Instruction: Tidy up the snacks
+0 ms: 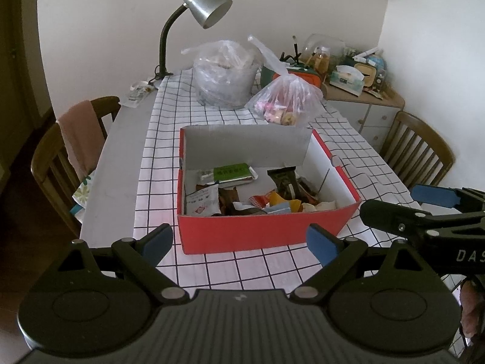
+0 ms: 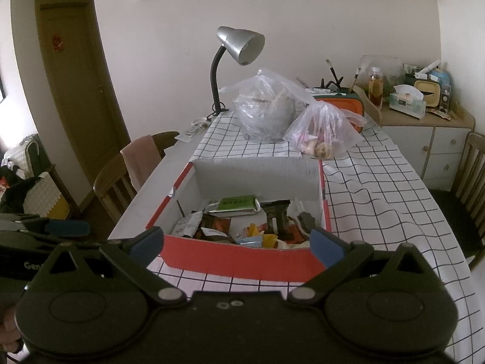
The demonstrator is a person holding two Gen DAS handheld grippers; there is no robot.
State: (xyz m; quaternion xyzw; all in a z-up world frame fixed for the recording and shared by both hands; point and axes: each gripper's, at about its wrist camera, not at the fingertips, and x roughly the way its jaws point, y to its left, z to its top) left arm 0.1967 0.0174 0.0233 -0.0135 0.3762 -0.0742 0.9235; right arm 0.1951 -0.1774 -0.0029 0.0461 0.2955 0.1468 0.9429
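A red cardboard box (image 1: pixel 260 232) (image 2: pixel 242 259) stands open on the checked tablecloth (image 1: pixel 242 268). Inside lie several snacks: a green packet (image 1: pixel 233 172) (image 2: pixel 237 203), a dark brown packet (image 1: pixel 283 179) (image 2: pixel 277 212) and a white packet (image 1: pixel 201 203). Behind the box a clear bag of snacks (image 1: pixel 285 100) (image 2: pixel 324 135) sits beside a larger bag (image 1: pixel 224 72) over a pot. My left gripper (image 1: pixel 239 244) hovers open at the box's near wall, holding nothing. Level with the box's right corner, my right gripper (image 2: pixel 236 244) (image 1: pixel 394 203) is open and holds nothing.
A silver desk lamp (image 1: pixel 206 6) is clamped at the table's far end. Wooden chairs stand left (image 1: pixel 51 163), with a pink cloth, and right (image 1: pixel 418 148). A sideboard (image 2: pixel 424 139) with a tissue box and bottles fills the far right corner. A brown door (image 2: pixel 78 91) is at the left.
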